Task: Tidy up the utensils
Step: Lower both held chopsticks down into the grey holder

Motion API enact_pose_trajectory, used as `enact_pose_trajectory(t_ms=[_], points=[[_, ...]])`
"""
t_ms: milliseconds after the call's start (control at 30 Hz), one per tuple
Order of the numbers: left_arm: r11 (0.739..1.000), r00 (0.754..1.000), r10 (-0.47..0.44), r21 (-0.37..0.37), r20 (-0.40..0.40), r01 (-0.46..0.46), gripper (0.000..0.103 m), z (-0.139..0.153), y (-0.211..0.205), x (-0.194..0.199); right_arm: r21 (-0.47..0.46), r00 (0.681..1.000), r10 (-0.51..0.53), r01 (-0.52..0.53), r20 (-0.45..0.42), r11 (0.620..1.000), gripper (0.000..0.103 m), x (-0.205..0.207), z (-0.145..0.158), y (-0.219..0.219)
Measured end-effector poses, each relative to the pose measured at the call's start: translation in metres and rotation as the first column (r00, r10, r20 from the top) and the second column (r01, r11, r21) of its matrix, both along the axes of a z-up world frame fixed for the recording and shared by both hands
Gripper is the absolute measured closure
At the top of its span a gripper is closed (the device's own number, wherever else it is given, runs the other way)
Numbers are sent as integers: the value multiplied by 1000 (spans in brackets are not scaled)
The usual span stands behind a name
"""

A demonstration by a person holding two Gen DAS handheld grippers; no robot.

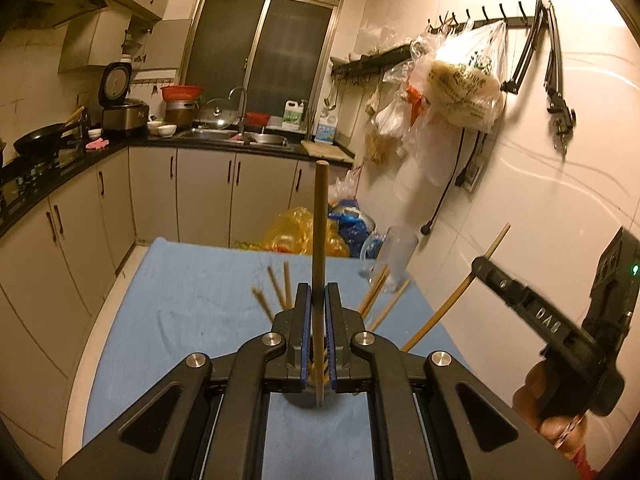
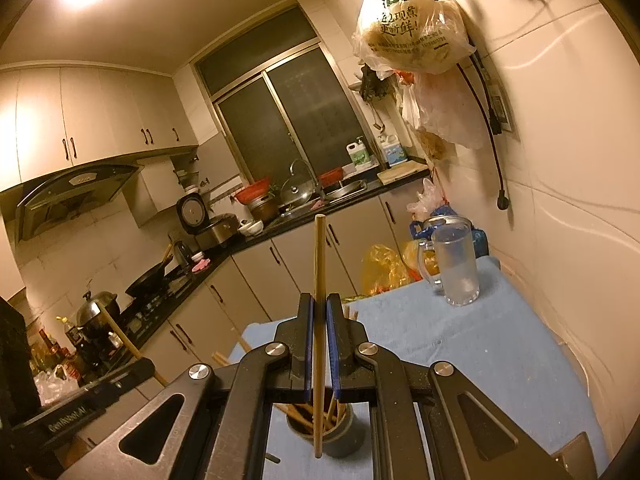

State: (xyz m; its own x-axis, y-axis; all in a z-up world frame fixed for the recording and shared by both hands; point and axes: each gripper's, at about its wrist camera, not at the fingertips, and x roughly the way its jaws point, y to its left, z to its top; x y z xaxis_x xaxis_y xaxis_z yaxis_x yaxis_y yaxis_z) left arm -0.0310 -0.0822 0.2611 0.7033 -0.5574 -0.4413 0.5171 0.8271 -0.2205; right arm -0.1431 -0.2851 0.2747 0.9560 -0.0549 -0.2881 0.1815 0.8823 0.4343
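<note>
My left gripper (image 1: 319,292) is shut on one wooden chopstick (image 1: 320,240), which stands upright between the blue pads. Behind its fingers several more chopsticks (image 1: 276,288) fan upward; their holder is mostly hidden here. My right gripper (image 2: 319,304) is shut on another upright chopstick (image 2: 319,280). Directly below it stands a dark grey holder cup (image 2: 344,428) with several chopsticks inside. In the left wrist view the right gripper (image 1: 482,267) hangs to the right with its slanted chopstick (image 1: 444,312). In the right wrist view the left gripper (image 2: 148,366) shows at lower left.
A blue cloth (image 1: 180,300) covers the small table. A clear glass mug (image 2: 456,264) stands at the table's far right corner by the tiled wall. Plastic bags (image 1: 304,232) lie on the floor beyond it. Kitchen counters (image 1: 120,148) run along the left and back.
</note>
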Motion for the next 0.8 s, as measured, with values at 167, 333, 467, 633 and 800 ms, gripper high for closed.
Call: enact_pose_trajectory(t_ms=[167, 333, 467, 633, 800], points=[[1000, 1000, -2, -16, 9, 2, 97, 5, -9, 18, -15, 1000, -17, 17, 13, 1000, 96, 17, 4, -2], [1000, 1000, 3, -23, -24, -3, 97, -5, -18, 39, -24, 1000, -24, 24, 2, 999, 96, 34, 1, -3], [1000, 999, -2, -24, -39, 1, 97, -18, -22, 48, -33, 1000, -26, 26, -15, 999, 96, 44, -8, -2], [1000, 997, -11, -23, -71, 9, 97, -37, -24, 55, -35, 999, -16, 15, -43, 999, 96, 53, -22, 0], [1000, 997, -9, -22, -80, 7, 97, -49, -20, 54, -56, 998, -9, 6, -59, 998, 96, 55, -34, 6]])
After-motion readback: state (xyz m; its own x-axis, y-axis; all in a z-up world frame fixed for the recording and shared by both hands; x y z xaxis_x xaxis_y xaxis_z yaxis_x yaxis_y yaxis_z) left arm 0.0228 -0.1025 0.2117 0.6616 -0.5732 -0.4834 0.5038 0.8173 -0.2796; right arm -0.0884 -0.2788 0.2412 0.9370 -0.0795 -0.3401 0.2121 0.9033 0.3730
